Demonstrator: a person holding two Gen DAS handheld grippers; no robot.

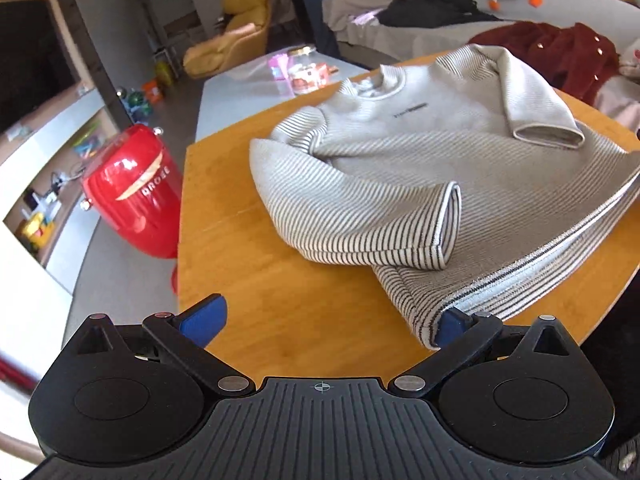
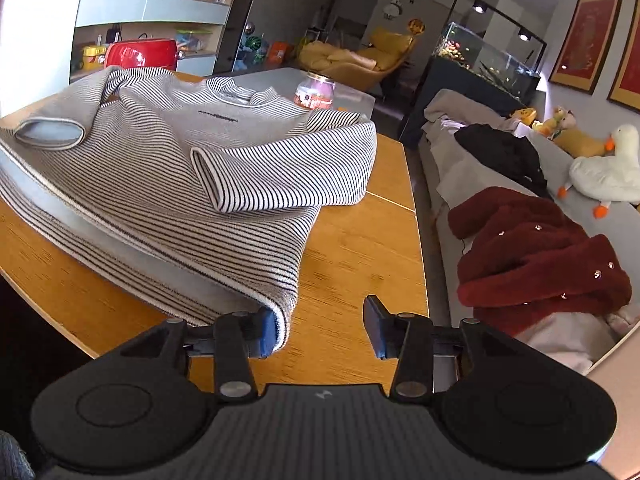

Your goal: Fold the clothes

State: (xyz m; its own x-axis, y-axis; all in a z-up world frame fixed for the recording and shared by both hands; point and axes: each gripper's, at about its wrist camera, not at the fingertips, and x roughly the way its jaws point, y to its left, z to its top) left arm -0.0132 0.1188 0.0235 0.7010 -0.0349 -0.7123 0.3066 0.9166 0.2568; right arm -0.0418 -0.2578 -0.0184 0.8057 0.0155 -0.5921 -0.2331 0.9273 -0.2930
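Observation:
A grey striped sweater [image 1: 420, 152] lies face up on the round wooden table [image 1: 280, 280], both sleeves folded in over its body. In the left wrist view my left gripper [image 1: 328, 326] stands open at the near hem; its right finger touches the hem's left corner and its left finger is over bare wood. Seen from the right wrist, the same sweater [image 2: 180, 168] spreads to the left. My right gripper [image 2: 320, 332] is open at the hem's right corner, the left pad against the cloth edge, the right pad over the table [image 2: 360, 248]. Nothing is pinched.
A red appliance [image 1: 132, 196] stands left of the table. Behind the table is a grey counter with a jar [image 2: 316, 94]. A sofa at right holds a dark red fuzzy garment [image 2: 536, 256], a black garment [image 2: 500, 152] and plush toys. The table edge is close to both grippers.

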